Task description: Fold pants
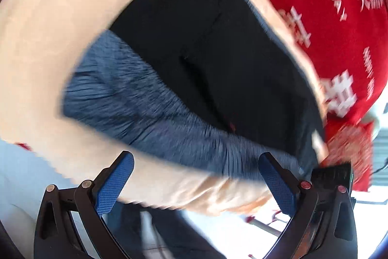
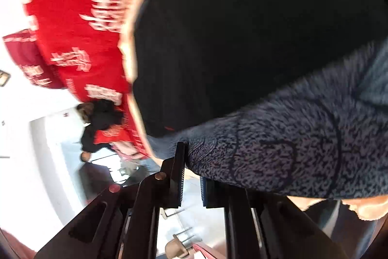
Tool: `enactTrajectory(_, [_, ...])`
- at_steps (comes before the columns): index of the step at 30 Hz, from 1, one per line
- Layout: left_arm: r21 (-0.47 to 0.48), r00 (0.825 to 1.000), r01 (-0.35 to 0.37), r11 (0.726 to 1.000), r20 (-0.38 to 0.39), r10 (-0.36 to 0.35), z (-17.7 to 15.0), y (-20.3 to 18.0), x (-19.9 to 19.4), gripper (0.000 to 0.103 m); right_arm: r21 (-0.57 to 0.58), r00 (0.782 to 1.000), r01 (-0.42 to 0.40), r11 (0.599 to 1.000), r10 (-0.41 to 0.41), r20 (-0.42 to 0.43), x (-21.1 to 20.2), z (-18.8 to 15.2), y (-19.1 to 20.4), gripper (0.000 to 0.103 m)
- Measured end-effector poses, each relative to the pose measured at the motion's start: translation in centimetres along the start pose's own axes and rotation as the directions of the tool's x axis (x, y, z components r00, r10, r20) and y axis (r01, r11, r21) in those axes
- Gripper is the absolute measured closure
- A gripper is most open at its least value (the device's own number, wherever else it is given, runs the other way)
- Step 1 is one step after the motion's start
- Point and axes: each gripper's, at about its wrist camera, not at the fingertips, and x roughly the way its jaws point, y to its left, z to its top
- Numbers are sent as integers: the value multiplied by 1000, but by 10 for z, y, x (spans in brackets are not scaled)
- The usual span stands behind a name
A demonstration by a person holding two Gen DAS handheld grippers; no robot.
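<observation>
Left hand-held gripper (image 1: pixel 196 182) wide open, empty — right hand-held gripper (image 2: pixel 191 176) grips pants (image 2: pixel 278 157) waistband (table edge).

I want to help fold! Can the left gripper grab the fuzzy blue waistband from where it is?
Probably yes. The left gripper has its jaws wide open, and the waistband of the pants lies just ahead with nothing in between.

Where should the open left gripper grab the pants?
Take the fuzzy blue-grey waistband of the pants, at the near end just ahead of the left gripper. That thick edge runs across the open jaws, so coming straight forward from the near table side should pinch it; the other end sits by the right gripper.
</observation>
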Motion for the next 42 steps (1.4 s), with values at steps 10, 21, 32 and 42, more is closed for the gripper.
enactTrajectory(10, [18, 1000, 26, 999, -12, -26, 20, -22, 27, 66, -63, 994, 95, 993, -98, -46, -37, -3, -12, 68])
enactTrajectory(21, [95, 999, -3, 995, -43, 7, 21, -20, 14, 73, 269, 957, -129, 955, 49, 285, -107, -12, -107, 71])
enactTrajectory(32, [109, 987, -76, 991, 147, 59, 77, -102, -34, 74, -65, 980, 105, 992, -92, 179, -162, 84, 30, 99])
enactTrajectory(42, [119, 965, -221, 968, 171, 199, 210, -140, 73, 74, -283, 962, 263, 922, -272, 8, -116, 297, 92, 99])
